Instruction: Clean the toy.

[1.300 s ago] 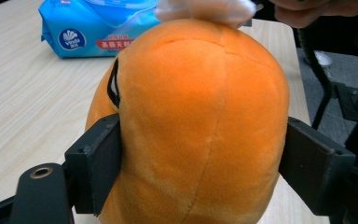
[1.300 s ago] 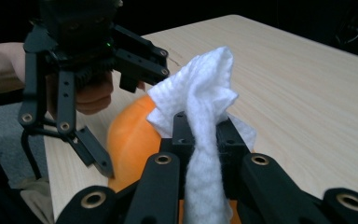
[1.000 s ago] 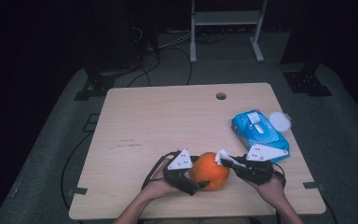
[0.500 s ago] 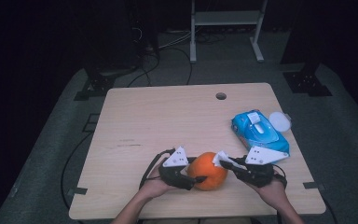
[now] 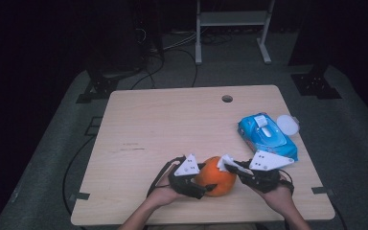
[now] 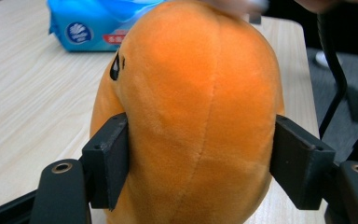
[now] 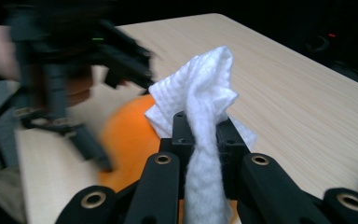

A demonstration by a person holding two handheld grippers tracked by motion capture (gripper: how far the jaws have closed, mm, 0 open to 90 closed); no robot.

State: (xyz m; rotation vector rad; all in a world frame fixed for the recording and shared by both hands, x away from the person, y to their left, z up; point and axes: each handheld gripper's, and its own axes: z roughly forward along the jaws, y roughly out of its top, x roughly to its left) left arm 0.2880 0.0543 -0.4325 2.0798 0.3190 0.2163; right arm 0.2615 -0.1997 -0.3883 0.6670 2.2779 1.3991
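Orange plush toy (image 5: 215, 176): sits at the lower centre of the high view, on the near edge of the bench (image 5: 172, 124), between the two grippers; a small black eye mark shows on its upper left in the left gripper view.
Left gripper (image 6: 200, 163): its fingers (image 6: 107, 163) have just been opening a little after closing, with the plush toy between them; the pads sit against both flanks of the toy.
Right gripper (image 7: 204, 140): fingers (image 7: 179, 133) clamped together on a white wet wipe (image 7: 205, 98) (crumpled, standing up above the tips).
Wipe and toy: in the high view the wipe lies at the toy's upper right side; whether it touches is unclear.
Blue wipes pack (image 5: 267, 135): right of the frame, near the bench's right edge.
White round lid (image 5: 287, 125): just beside the pack's upper right.
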